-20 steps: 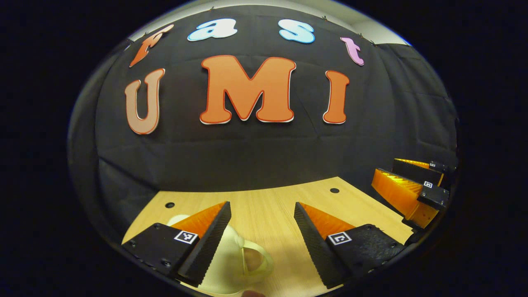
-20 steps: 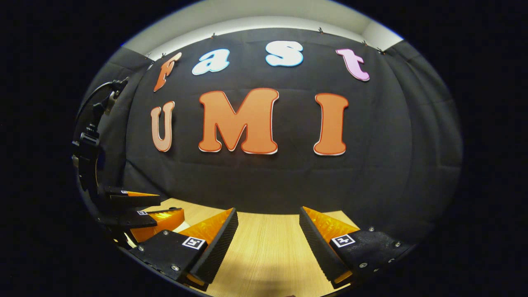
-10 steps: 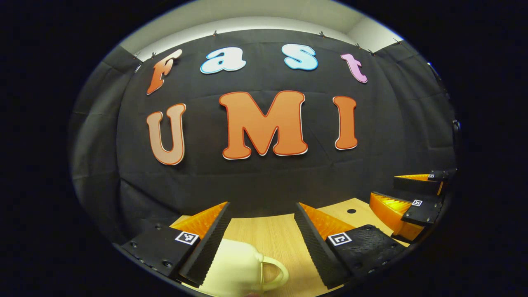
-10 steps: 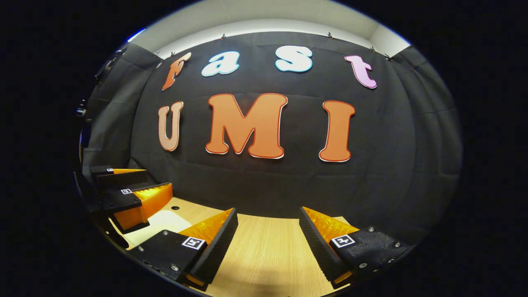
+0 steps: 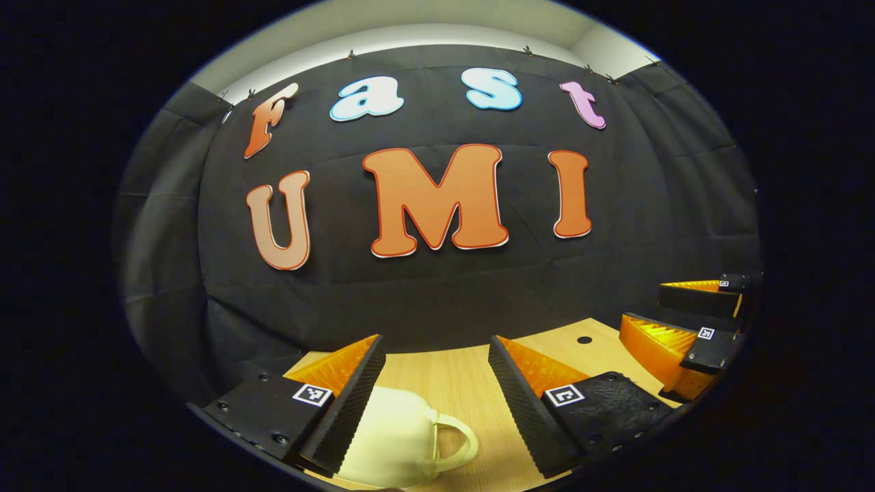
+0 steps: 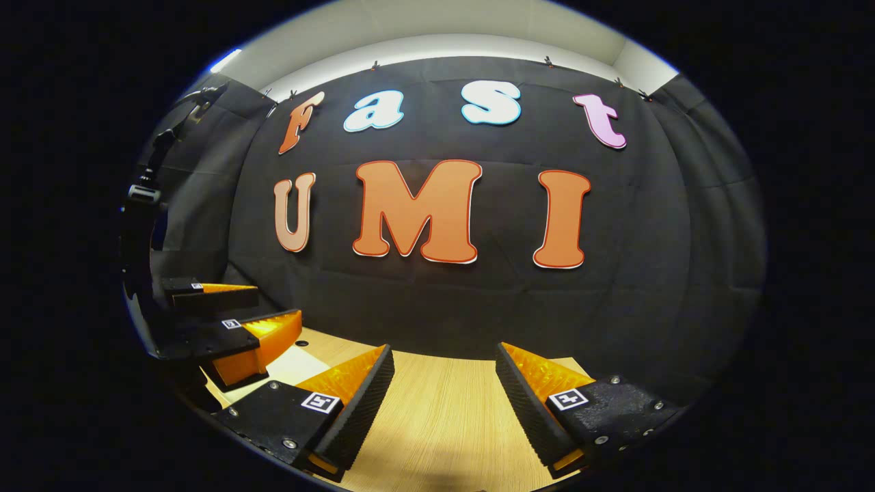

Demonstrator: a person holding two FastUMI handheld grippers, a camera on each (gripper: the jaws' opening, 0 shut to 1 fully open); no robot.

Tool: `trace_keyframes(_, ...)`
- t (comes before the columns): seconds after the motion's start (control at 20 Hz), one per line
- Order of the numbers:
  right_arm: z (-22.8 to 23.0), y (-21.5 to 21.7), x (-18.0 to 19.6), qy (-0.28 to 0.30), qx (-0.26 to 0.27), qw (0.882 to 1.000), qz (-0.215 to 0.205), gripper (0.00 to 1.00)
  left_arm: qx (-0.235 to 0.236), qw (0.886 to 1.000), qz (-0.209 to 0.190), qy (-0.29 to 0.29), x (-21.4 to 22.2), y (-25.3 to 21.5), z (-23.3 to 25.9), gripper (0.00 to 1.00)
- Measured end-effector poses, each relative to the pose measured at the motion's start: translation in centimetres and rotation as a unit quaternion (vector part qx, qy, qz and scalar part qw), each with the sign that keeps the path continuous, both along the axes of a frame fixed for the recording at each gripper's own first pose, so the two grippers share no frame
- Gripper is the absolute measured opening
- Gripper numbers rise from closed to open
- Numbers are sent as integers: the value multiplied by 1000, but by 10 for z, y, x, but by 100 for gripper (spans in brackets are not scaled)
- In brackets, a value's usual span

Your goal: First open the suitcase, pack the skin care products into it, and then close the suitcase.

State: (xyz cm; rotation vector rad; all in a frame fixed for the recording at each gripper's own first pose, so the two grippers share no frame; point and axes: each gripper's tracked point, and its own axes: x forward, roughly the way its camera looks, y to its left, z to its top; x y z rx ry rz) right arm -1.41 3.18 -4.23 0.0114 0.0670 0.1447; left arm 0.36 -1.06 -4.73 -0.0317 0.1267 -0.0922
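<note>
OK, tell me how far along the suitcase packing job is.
Nothing looks done from these views. The left claw is open above the wooden table, with a cream mug low between its fingers, untouched. The right claw is open over bare table and holds nothing. Neither the suitcase nor the skin care products can be seen here, so opening, packing and closing all seem left to do.
</note>
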Motion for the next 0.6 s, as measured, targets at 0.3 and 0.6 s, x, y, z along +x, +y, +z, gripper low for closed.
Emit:
trace_keyframes(0.3,6,0,-1,-9,0,1000,0,95,4,1000,-4,-19,-8,1,8,96)
trace_keyframes(0.6,10,-12,-5,-12,1,1000,-15,95,0,1000,-9,-15,-9,-2,7,97)
